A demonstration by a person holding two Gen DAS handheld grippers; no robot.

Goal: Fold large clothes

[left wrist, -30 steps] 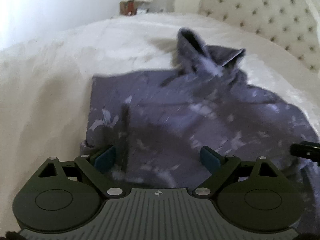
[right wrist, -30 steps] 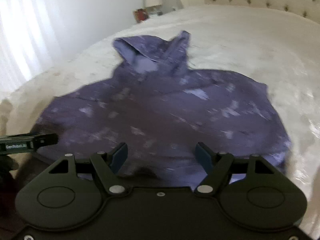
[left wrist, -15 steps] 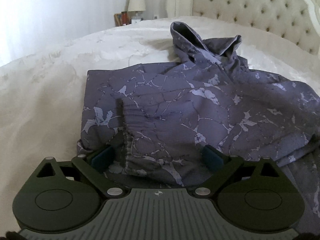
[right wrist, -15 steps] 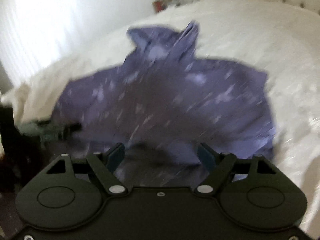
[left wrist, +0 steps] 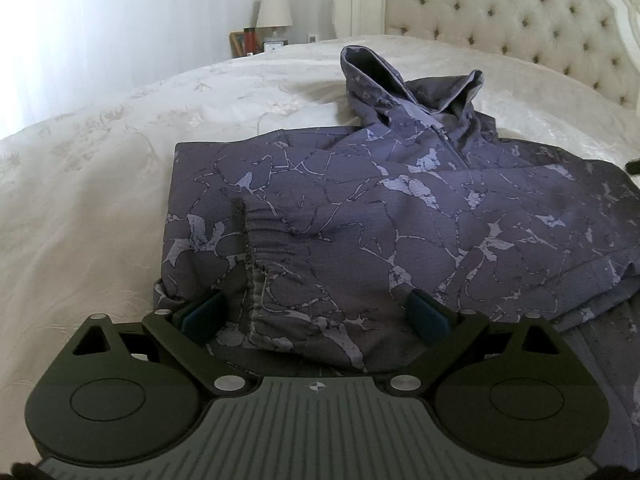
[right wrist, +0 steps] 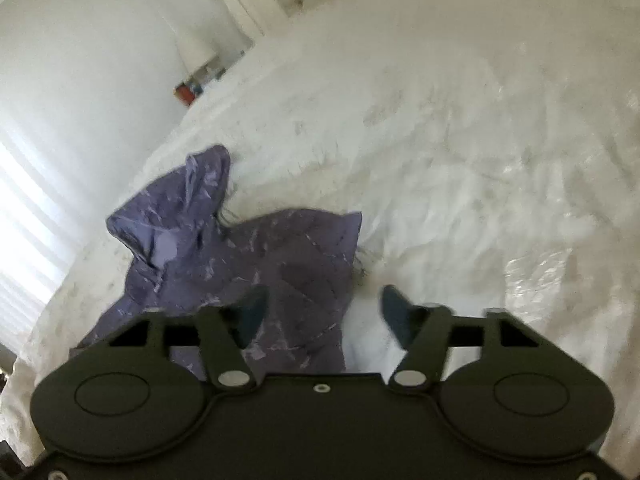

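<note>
A purple patterned hoodie (left wrist: pixel 400 208) lies on the white bed (left wrist: pixel 100 184), hood toward the headboard. One sleeve is folded across the body, its elastic cuff (left wrist: pixel 260 256) near my left gripper. My left gripper (left wrist: pixel 316 314) is open and empty just above the hoodie's near edge. In the right wrist view the hoodie (right wrist: pixel 248 272) lies at lower left. My right gripper (right wrist: pixel 324 312) is open and empty over the hoodie's right edge and the bedspread (right wrist: pixel 460 200).
A tufted cream headboard (left wrist: pixel 500 20) stands at the far end of the bed. A nightstand with a lamp (left wrist: pixel 274 10) and small items stands beside it. A bright curtained window is at the left.
My right gripper has swung to the right and tilted, so the hoodie moved from the middle to the lower left of its view. My left gripper has barely moved; its view has sharpened.
</note>
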